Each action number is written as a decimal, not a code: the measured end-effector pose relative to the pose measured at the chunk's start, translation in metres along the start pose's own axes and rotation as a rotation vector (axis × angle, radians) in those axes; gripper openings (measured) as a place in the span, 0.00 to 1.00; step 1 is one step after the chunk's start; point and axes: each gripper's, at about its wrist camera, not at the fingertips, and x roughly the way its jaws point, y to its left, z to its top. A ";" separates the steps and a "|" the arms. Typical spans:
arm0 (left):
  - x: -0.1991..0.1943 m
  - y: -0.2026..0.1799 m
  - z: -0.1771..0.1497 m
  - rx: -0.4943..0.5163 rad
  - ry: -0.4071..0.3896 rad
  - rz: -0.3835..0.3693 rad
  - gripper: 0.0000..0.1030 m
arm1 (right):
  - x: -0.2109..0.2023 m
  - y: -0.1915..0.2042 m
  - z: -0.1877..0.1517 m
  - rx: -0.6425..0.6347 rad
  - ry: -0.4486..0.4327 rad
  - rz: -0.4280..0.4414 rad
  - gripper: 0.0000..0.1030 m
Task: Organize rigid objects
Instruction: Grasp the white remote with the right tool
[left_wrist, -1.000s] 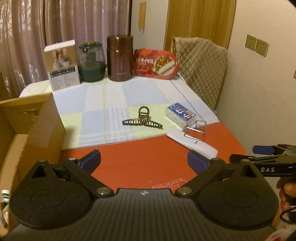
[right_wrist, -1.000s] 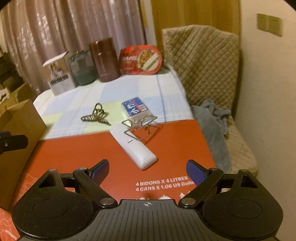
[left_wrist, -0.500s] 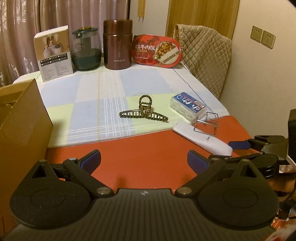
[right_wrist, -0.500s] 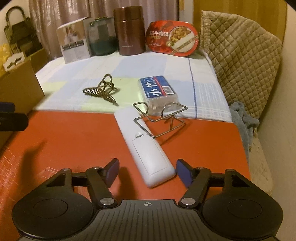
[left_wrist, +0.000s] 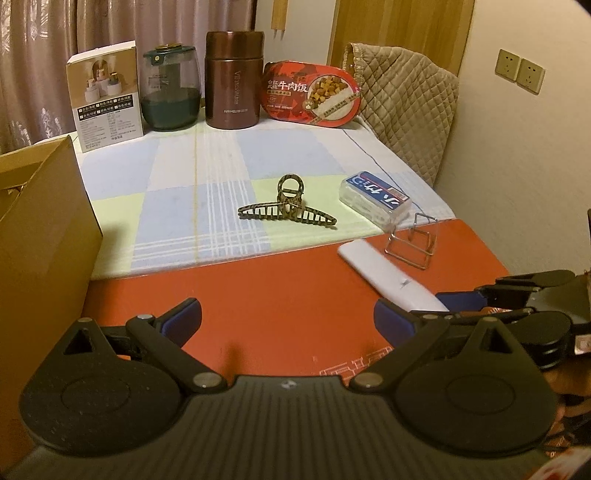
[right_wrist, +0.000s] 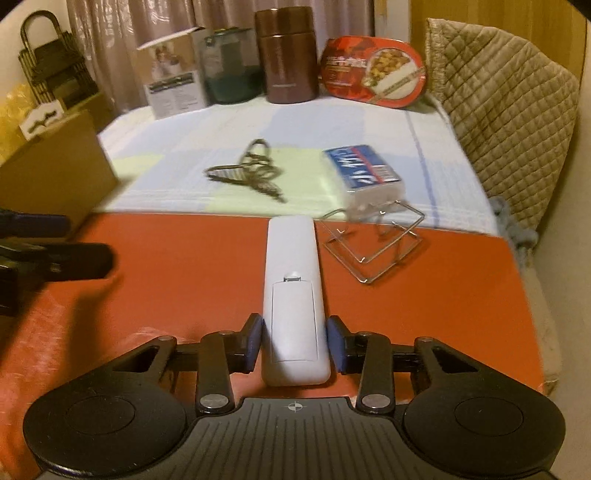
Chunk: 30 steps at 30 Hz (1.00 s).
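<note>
Four loose items remain unsorted. At far left stands an open cardboard box (left_wrist: 44, 229), the probable destination, its contents hidden. The left gripper (left_wrist: 288, 317) hovers over the red counter (left_wrist: 258, 295), fingers spread wide and empty. Next lies the hair claw clip (left_wrist: 286, 210) on the checked cloth (left_wrist: 177, 206), then the white remote control (right_wrist: 293, 295), face down, with the right gripper (right_wrist: 293, 345) clamped on its near end. The tissue pack (left_wrist: 375, 197) and wire stand (left_wrist: 412, 242) lie rightmost. No item appears stowed yet.
</note>
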 end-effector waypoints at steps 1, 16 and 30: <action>0.000 0.000 -0.002 0.004 0.000 -0.002 0.95 | 0.000 0.004 0.000 0.002 -0.001 0.006 0.34; 0.010 0.017 -0.024 0.017 0.007 0.000 0.95 | 0.035 0.036 -0.001 -0.168 -0.066 -0.011 0.38; 0.013 0.024 -0.030 0.002 0.008 -0.008 0.95 | 0.024 0.046 0.003 -0.187 -0.097 -0.036 0.33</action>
